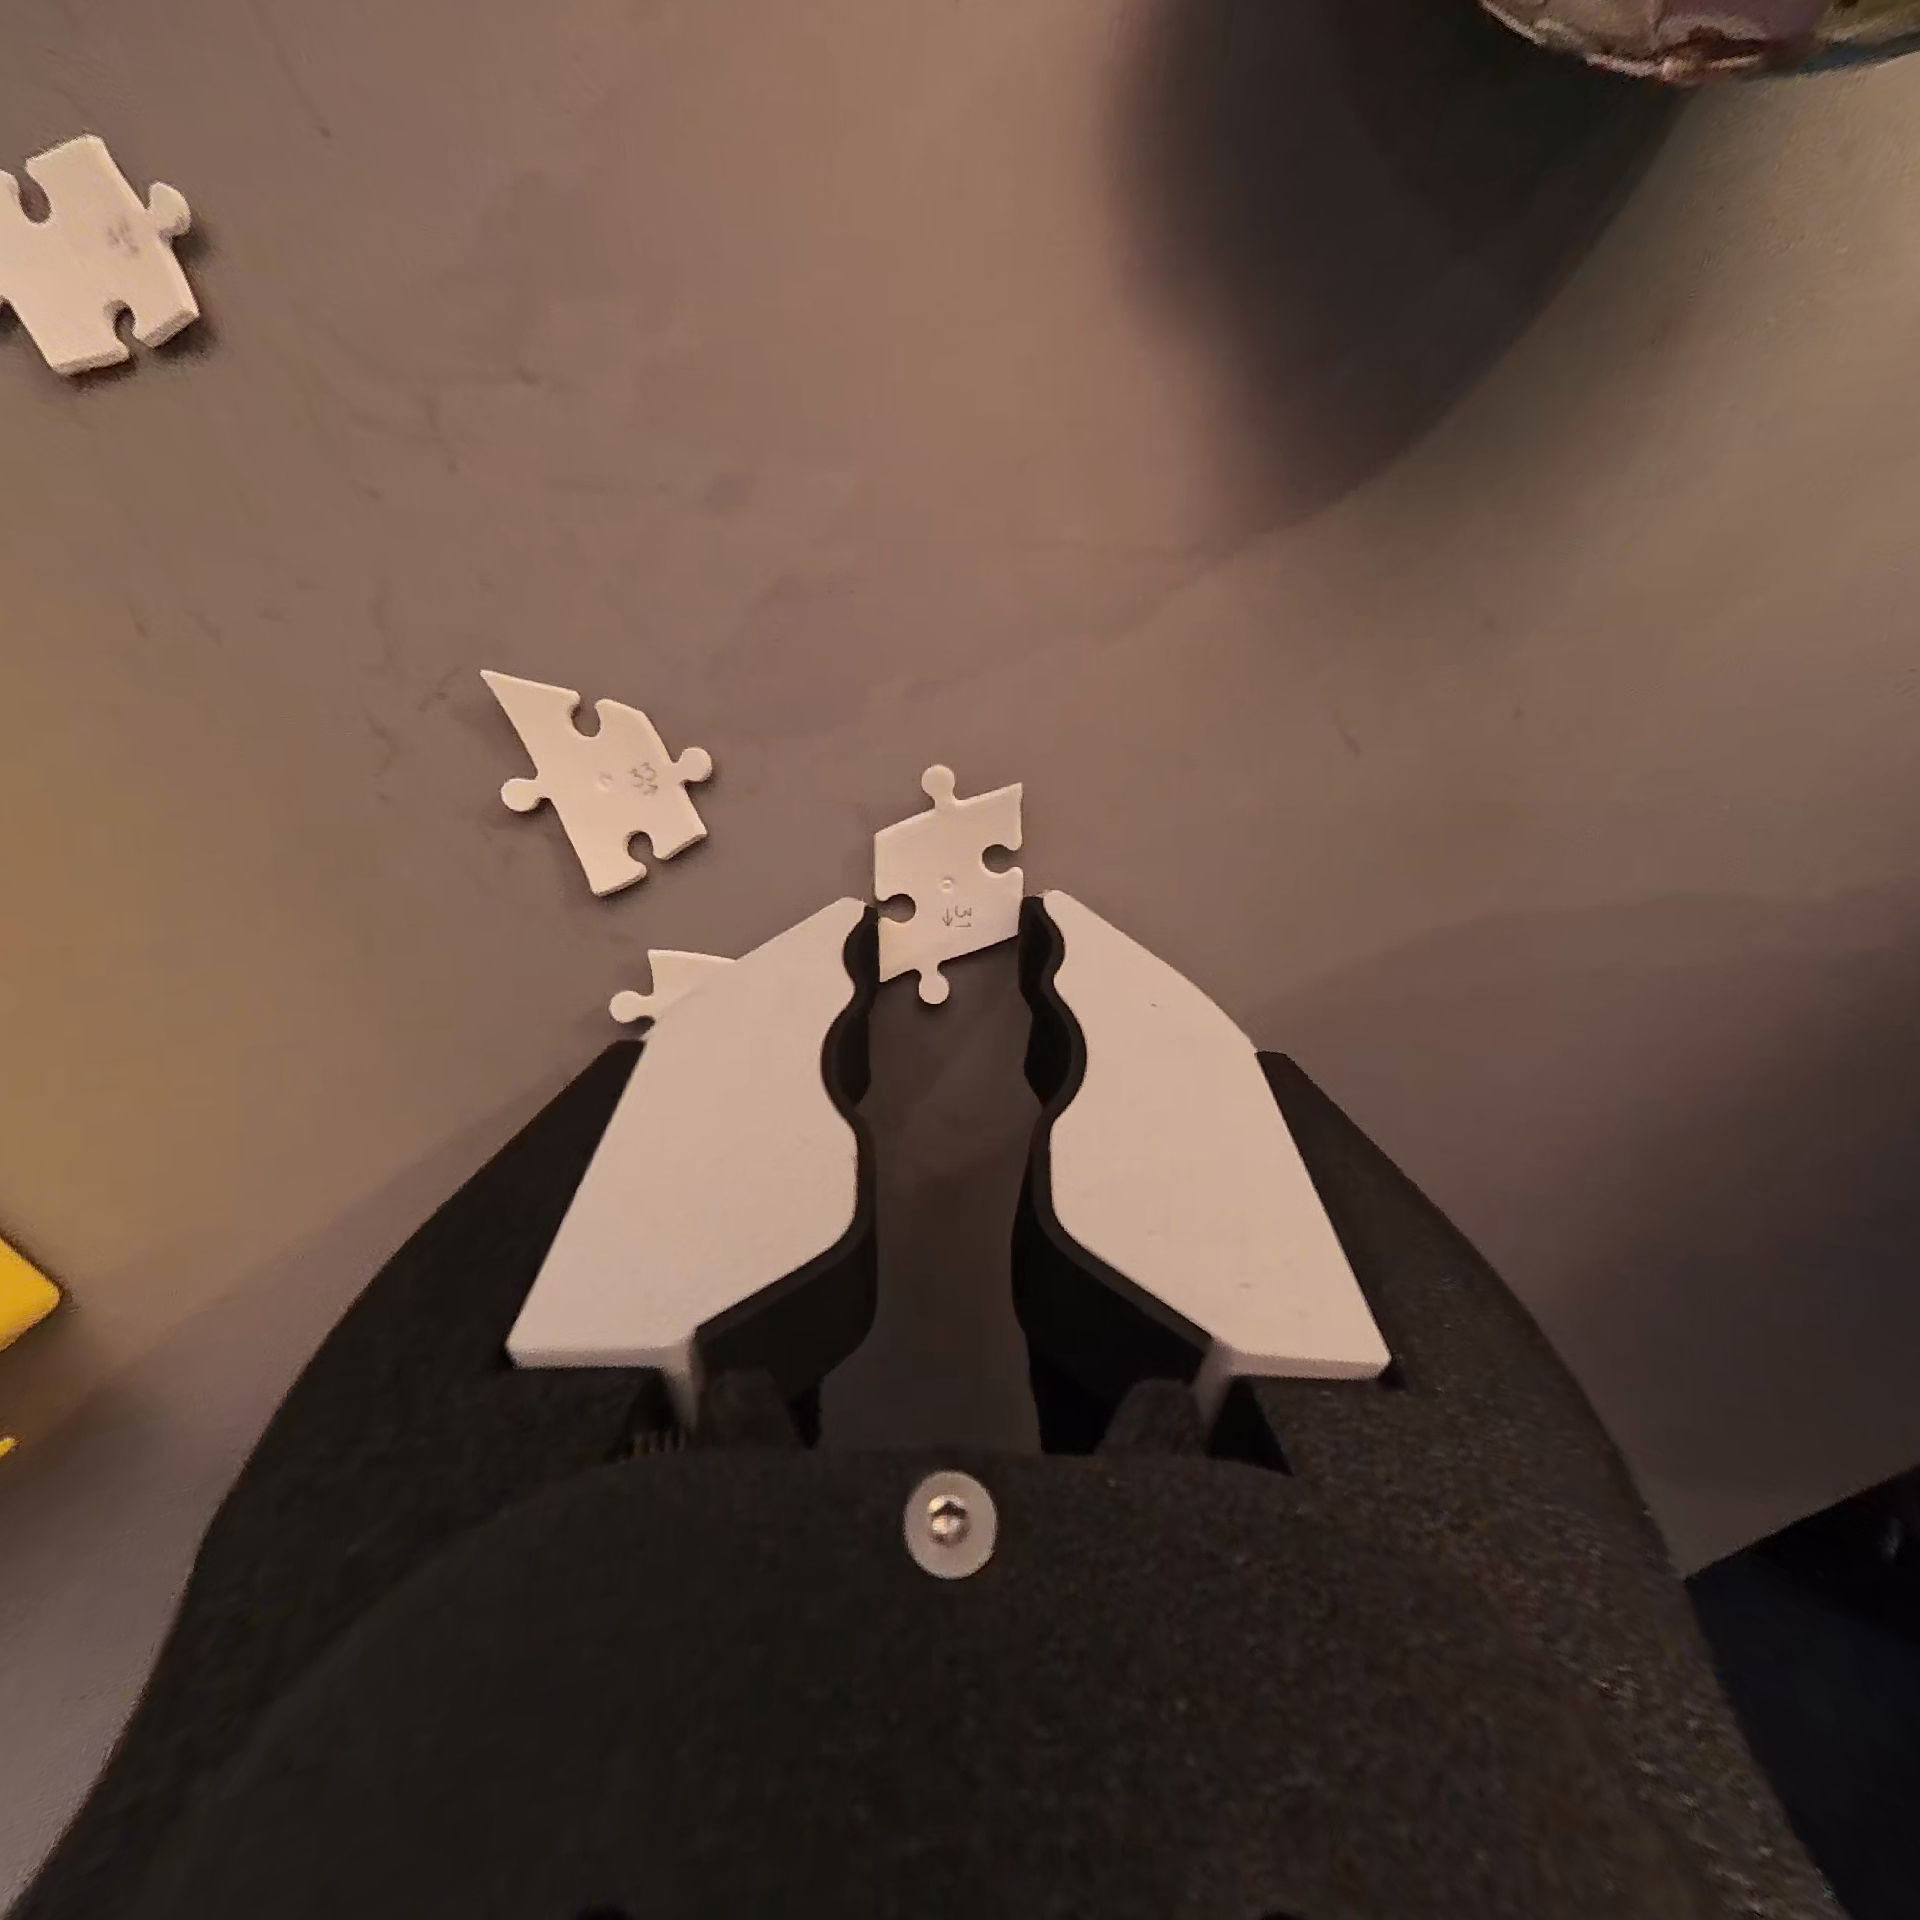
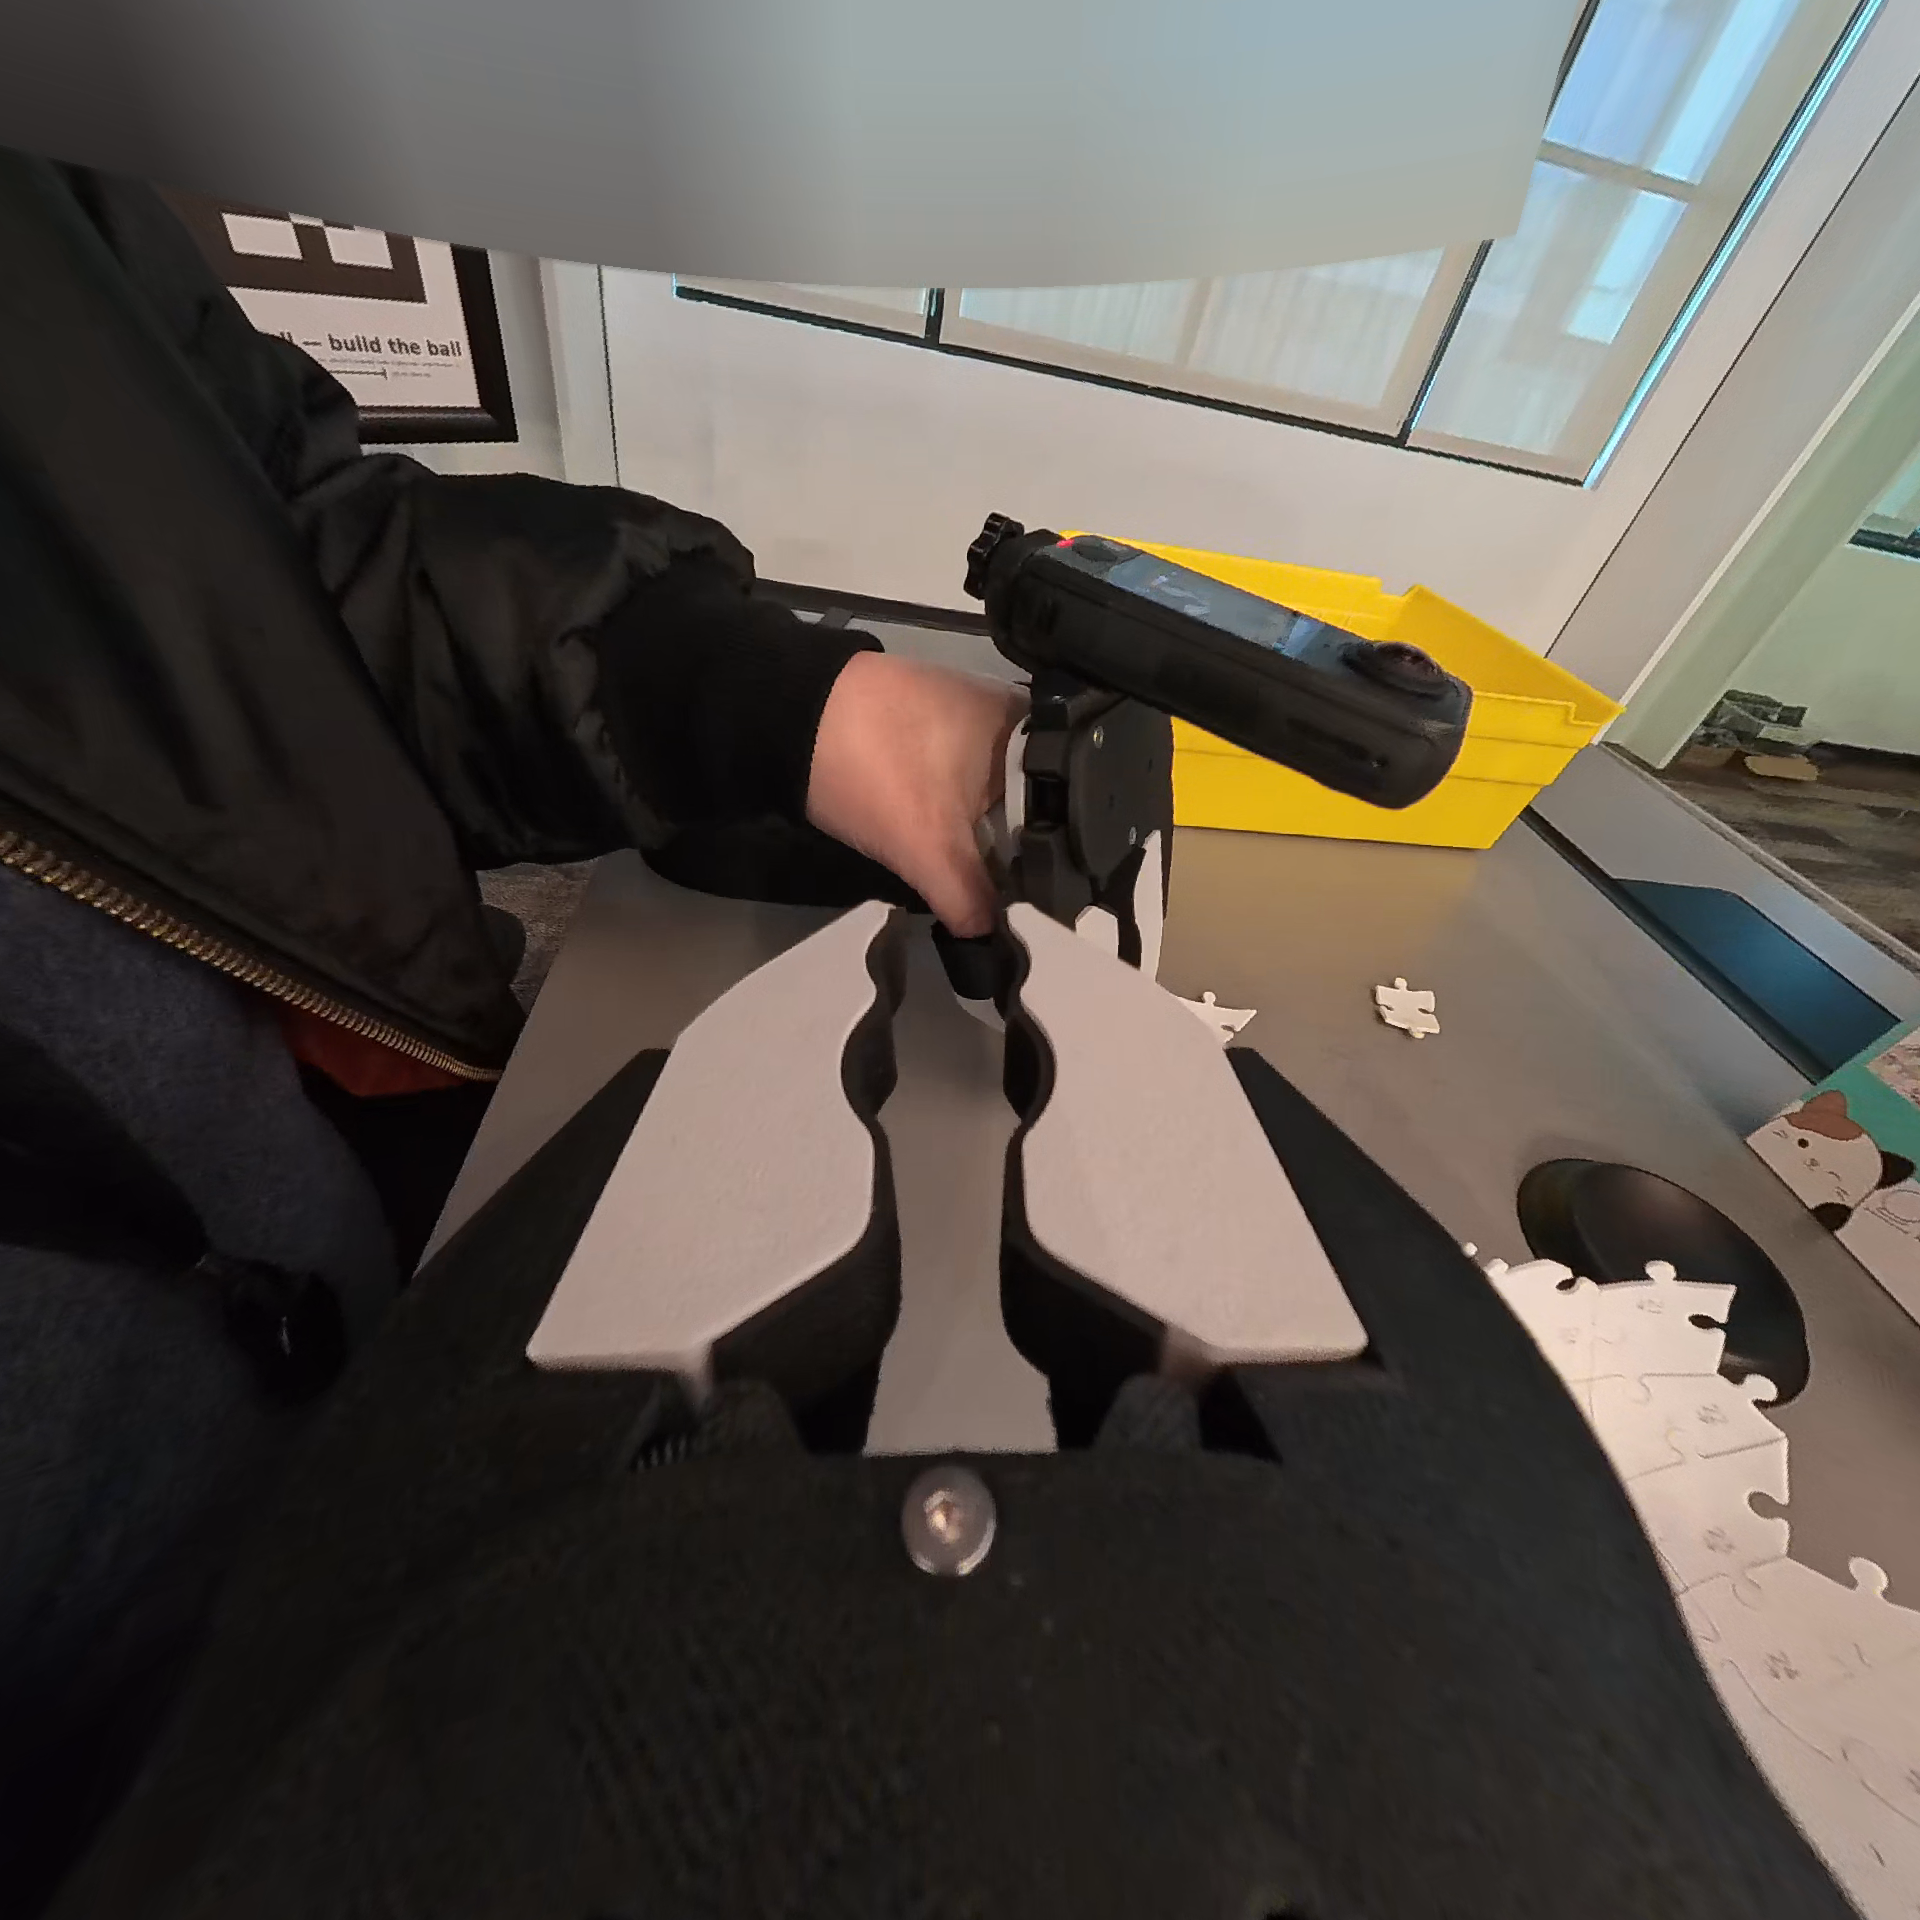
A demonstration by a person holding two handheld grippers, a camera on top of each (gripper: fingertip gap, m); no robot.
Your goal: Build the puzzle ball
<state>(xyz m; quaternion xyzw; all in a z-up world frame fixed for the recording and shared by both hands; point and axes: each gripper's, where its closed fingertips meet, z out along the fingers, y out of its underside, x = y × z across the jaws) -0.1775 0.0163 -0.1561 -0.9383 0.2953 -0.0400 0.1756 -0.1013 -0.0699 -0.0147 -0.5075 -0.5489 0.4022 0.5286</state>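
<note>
In the left wrist view my left gripper (image 1: 951,909) points down at the grey table (image 1: 935,416). Its tips are closed on the two sides of a white puzzle piece (image 1: 951,883), which stands tilted between them. Another white piece (image 1: 608,784) lies just to the left, one (image 1: 675,982) is half hidden behind my left finger, and one (image 1: 83,255) lies far left. My right gripper (image 2: 951,940) hovers above the table, slightly open and empty. A joined curved section of white pieces (image 2: 1683,1455) rests by a black round stand (image 2: 1662,1247) at the lower right.
A person's hand (image 2: 914,779) in a black sleeve holds the left gripper's handle under its black camera (image 2: 1226,665). A yellow bin (image 2: 1455,748) stands behind. A loose piece (image 2: 1408,1006) and a picture box (image 2: 1849,1143) lie on the right. A mottled round object (image 1: 1662,31) sits at the top right.
</note>
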